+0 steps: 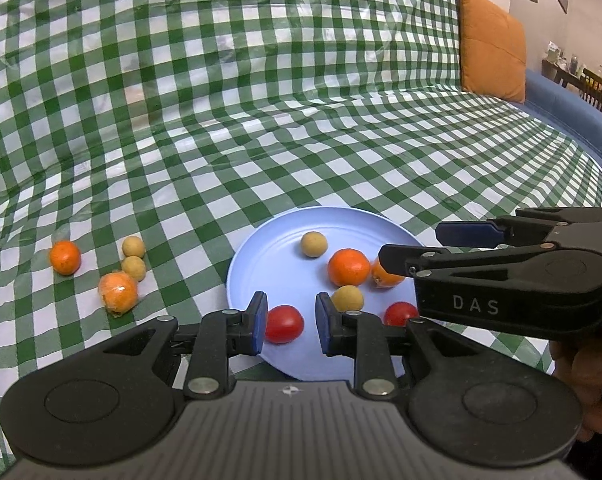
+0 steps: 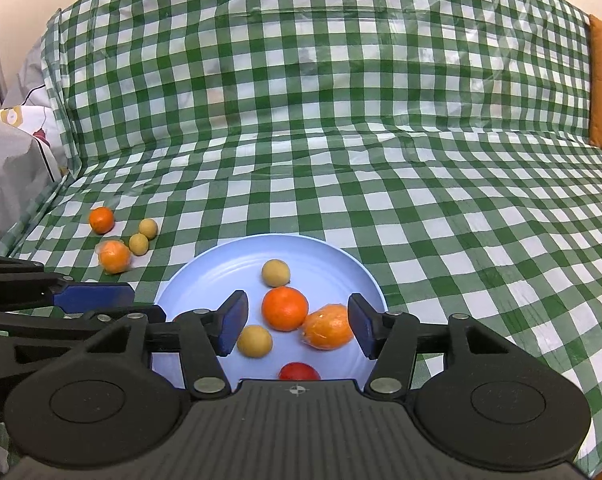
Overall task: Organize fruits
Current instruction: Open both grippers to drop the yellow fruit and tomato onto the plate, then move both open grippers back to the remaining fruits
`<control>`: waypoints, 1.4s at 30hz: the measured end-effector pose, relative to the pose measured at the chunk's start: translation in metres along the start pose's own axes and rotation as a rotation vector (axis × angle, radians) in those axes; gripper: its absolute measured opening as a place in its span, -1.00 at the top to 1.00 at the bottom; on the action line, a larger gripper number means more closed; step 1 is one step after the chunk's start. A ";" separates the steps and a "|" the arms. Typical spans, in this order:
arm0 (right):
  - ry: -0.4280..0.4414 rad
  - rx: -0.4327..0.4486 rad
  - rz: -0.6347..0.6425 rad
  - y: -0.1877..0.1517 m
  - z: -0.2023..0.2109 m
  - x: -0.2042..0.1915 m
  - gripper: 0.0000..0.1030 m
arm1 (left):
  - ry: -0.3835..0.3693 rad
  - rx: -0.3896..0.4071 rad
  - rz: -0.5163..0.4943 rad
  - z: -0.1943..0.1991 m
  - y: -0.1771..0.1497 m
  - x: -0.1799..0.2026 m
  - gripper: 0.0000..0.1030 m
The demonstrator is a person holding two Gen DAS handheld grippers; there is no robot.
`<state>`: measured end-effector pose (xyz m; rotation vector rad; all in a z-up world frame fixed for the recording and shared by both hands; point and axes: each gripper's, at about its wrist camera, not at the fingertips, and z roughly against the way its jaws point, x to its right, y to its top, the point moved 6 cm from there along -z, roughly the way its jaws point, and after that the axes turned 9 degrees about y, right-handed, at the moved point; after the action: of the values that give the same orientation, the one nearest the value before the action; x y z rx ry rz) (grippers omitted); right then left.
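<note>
A light blue plate (image 1: 253,264) (image 2: 333,268) on the checked cloth holds a bare orange (image 1: 349,267) (image 2: 285,308), a plastic-wrapped orange (image 2: 327,328), two yellow fruits (image 1: 313,244) (image 1: 347,298) and two red tomatoes (image 1: 283,324) (image 1: 400,314). My left gripper (image 1: 292,326) hovers over the plate's near rim, its jaws narrowly apart. One tomato lies between them, clear of the right pad. My right gripper (image 2: 297,330) is open above the plate, and the wrapped orange lies just inside its right finger. Left of the plate lie an orange (image 1: 65,257), a wrapped orange (image 1: 117,292) and two yellow fruits (image 1: 133,247) (image 1: 133,268).
The green-and-white checked cloth covers a sofa seat and its back. An orange cushion (image 1: 493,56) leans at the far right, beside a blue sofa arm (image 1: 569,108). A grey pillow (image 2: 9,160) sits at the left edge. A hand (image 1: 589,380) holds the right gripper.
</note>
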<state>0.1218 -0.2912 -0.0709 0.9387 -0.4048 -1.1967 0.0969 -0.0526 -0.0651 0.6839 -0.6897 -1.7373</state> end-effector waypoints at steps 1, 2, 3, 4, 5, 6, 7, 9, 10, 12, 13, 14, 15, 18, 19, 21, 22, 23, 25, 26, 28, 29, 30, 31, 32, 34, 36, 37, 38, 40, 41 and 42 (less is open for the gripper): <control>-0.001 0.001 0.000 0.001 0.000 -0.001 -0.12 | 0.002 0.001 0.002 0.000 0.000 -0.002 0.44; 0.000 0.003 -0.001 0.002 0.000 -0.002 -0.12 | 0.004 0.001 0.004 0.001 0.000 -0.003 0.44; 0.002 0.006 -0.004 0.003 0.001 -0.004 -0.12 | 0.007 0.002 0.007 0.002 -0.001 -0.004 0.44; 0.004 0.011 -0.010 0.005 0.002 -0.005 -0.12 | 0.008 0.006 0.008 0.003 -0.001 -0.006 0.44; 0.006 0.015 -0.015 0.006 0.002 -0.007 -0.12 | 0.010 0.007 0.010 0.003 -0.001 -0.008 0.44; 0.008 0.018 -0.019 0.007 0.002 -0.009 -0.12 | 0.013 0.008 0.011 0.004 -0.001 -0.009 0.44; 0.010 0.019 -0.019 0.008 0.002 -0.012 -0.12 | 0.015 0.009 0.013 0.005 -0.002 -0.011 0.44; 0.010 0.021 -0.013 0.009 0.000 -0.017 -0.12 | 0.020 0.011 0.016 0.006 -0.002 -0.015 0.44; 0.011 0.020 -0.010 0.009 0.000 -0.021 -0.12 | 0.023 0.012 0.019 0.007 -0.002 -0.017 0.44; 0.010 0.020 -0.007 0.009 -0.002 -0.026 -0.12 | 0.031 0.012 0.029 0.008 -0.002 -0.024 0.44; 0.009 0.020 -0.006 0.010 -0.002 -0.028 -0.12 | 0.035 0.012 0.036 0.009 -0.002 -0.027 0.44; 0.010 0.020 -0.008 0.010 -0.003 -0.030 -0.12 | 0.040 0.010 0.045 0.009 -0.002 -0.031 0.44; 0.012 0.019 -0.010 0.010 -0.005 -0.032 -0.11 | 0.044 0.009 0.054 0.009 -0.002 -0.034 0.44; 0.021 0.012 -0.007 0.010 -0.009 -0.040 -0.11 | 0.056 0.003 0.075 0.010 -0.002 -0.043 0.44; 0.024 0.010 -0.003 0.009 -0.011 -0.043 -0.11 | 0.059 0.002 0.080 0.010 -0.002 -0.046 0.44; 0.030 0.010 0.004 0.009 -0.013 -0.048 -0.11 | 0.066 0.001 0.086 0.010 -0.002 -0.051 0.44; 0.033 0.011 0.007 0.009 -0.015 -0.050 -0.11 | 0.069 0.000 0.090 0.010 -0.002 -0.054 0.44; 0.034 0.011 0.007 0.009 -0.016 -0.052 -0.10 | 0.072 -0.001 0.094 0.010 -0.002 -0.056 0.44; 0.043 0.014 0.004 0.009 -0.019 -0.056 -0.07 | 0.079 -0.004 0.102 0.009 -0.002 -0.061 0.44; 0.046 0.017 0.005 0.009 -0.019 -0.058 -0.06 | 0.083 -0.005 0.108 0.009 -0.002 -0.064 0.44; 0.050 0.018 0.008 0.008 -0.023 -0.061 -0.06 | 0.088 -0.005 0.123 0.008 -0.001 -0.071 0.44; 0.053 0.016 0.006 0.008 -0.024 -0.062 -0.05 | 0.092 -0.007 0.132 0.007 -0.001 -0.075 0.44; 0.058 0.015 0.002 0.008 -0.026 -0.062 -0.02 | 0.096 -0.009 0.138 0.006 0.000 -0.077 0.44; 0.062 0.017 -0.001 0.008 -0.027 -0.063 0.01 | 0.102 -0.010 0.147 0.005 0.001 -0.081 0.44; 0.065 0.020 -0.004 0.009 -0.028 -0.063 0.02 | 0.105 -0.011 0.155 0.005 0.001 -0.084 0.44; 0.075 0.030 -0.010 0.011 -0.030 -0.065 0.08 | 0.111 -0.014 0.173 0.004 0.002 -0.091 0.44; 0.084 0.037 -0.015 0.012 -0.031 -0.066 0.12 | 0.119 -0.017 0.191 0.003 0.004 -0.098 0.44; 0.091 0.039 -0.018 0.013 -0.033 -0.067 0.14 | 0.123 -0.019 0.199 0.002 0.004 -0.101 0.44; 0.096 0.041 -0.020 0.014 -0.033 -0.068 0.15 | 0.125 -0.021 0.209 0.002 0.005 -0.104 0.44; 0.108 0.044 -0.024 0.015 -0.036 -0.070 0.16 | 0.131 -0.026 0.223 0.001 0.005 -0.109 0.44; 0.112 0.046 -0.025 0.016 -0.037 -0.071 0.16 | 0.134 -0.029 0.229 0.000 0.006 -0.112 0.44; 0.117 0.047 -0.025 0.016 -0.038 -0.072 0.16 | 0.136 -0.032 0.236 -0.001 0.006 -0.114 0.44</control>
<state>0.1331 -0.2092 -0.0656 1.0515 -0.3289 -1.1530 0.1287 0.0557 -0.0488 0.6640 -0.6212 -1.4693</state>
